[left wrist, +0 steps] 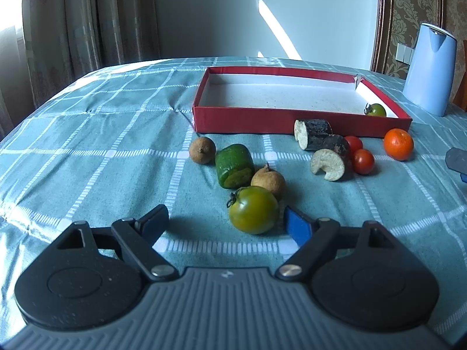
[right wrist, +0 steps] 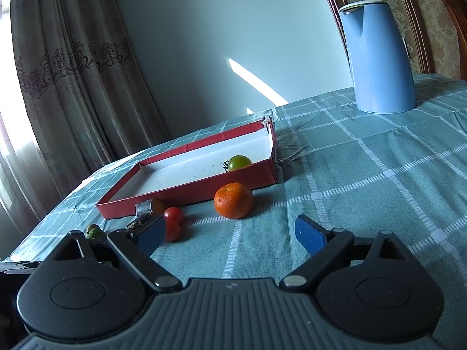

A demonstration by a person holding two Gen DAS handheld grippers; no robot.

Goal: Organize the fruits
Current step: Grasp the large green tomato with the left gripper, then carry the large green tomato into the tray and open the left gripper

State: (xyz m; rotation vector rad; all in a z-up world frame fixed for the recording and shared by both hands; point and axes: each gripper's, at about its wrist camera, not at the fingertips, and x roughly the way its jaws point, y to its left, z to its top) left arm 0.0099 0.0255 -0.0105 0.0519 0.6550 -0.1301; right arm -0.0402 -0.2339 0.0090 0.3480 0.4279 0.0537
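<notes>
My left gripper (left wrist: 226, 221) is open low over the cloth. A large green tomato (left wrist: 253, 210) sits just ahead, close to its right finger. Beyond lie two brown longans (left wrist: 202, 150) (left wrist: 268, 180), a green cut piece (left wrist: 234, 166), two dark sugarcane pieces (left wrist: 313, 129) (left wrist: 331, 157), two red cherry tomatoes (left wrist: 362, 161) and an orange (left wrist: 398, 144). The red tray (left wrist: 245, 121) holds one small green tomato (left wrist: 375, 110). My right gripper (right wrist: 230, 233) is open, with the orange (right wrist: 233, 200) just ahead and the cherry tomatoes (right wrist: 174, 215) by its left finger.
A blue kettle (left wrist: 430, 70) (right wrist: 378, 58) stands at the back right of the table. Curtains hang at the left, and a wooden chair (right wrist: 458, 29) is at the far right. The checked cloth (left wrist: 87, 145) covers the table.
</notes>
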